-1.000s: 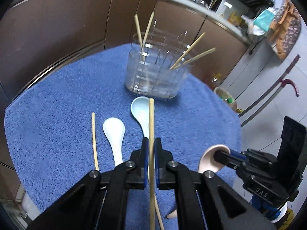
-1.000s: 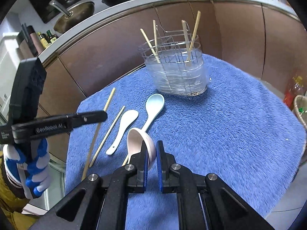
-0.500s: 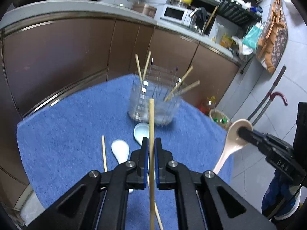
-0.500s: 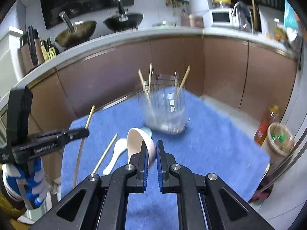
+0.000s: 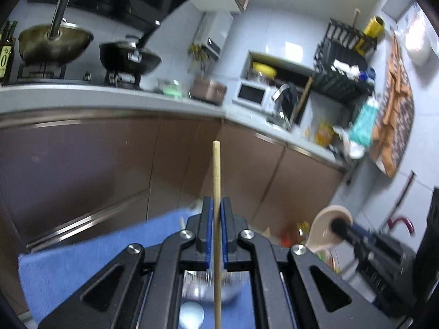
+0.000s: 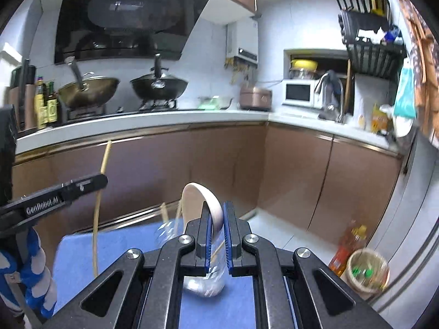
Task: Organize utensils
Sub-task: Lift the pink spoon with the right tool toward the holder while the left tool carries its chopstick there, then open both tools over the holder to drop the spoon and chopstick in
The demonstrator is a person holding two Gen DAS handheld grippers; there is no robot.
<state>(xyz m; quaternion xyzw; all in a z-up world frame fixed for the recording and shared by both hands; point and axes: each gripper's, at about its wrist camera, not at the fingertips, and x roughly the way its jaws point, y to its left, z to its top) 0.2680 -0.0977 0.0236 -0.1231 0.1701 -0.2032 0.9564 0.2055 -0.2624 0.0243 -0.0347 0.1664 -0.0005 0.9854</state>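
Observation:
My left gripper point(image 5: 216, 205) is shut on a wooden chopstick point(image 5: 216, 170) that points up past the fingertips, held high above the blue cloth point(image 5: 82, 249). My right gripper point(image 6: 217, 213) is shut on a beige spoon point(image 6: 200, 197), bowl upward. The clear utensil holder point(image 6: 203, 279) sits below both grippers, mostly hidden behind the jaws; it shows blurred in the left wrist view point(image 5: 208, 285). A pale blue spoon point(image 5: 191, 314) lies on the cloth under the left gripper. The right gripper and its beige spoon point(image 5: 330, 227) show at the right of the left wrist view.
Brown cabinet fronts point(image 6: 274, 170) and a grey counter point(image 6: 142, 118) with two woks stand behind the table. An oil bottle point(image 6: 347, 249) and a small basket point(image 6: 366, 271) stand on the floor at right. The left gripper point(image 6: 101, 181) with its chopstick shows at left.
Both grippers have risen and tilted up with their utensils. The holder and table have dropped to the bottom of both views, and the kitchen wall now fills them.

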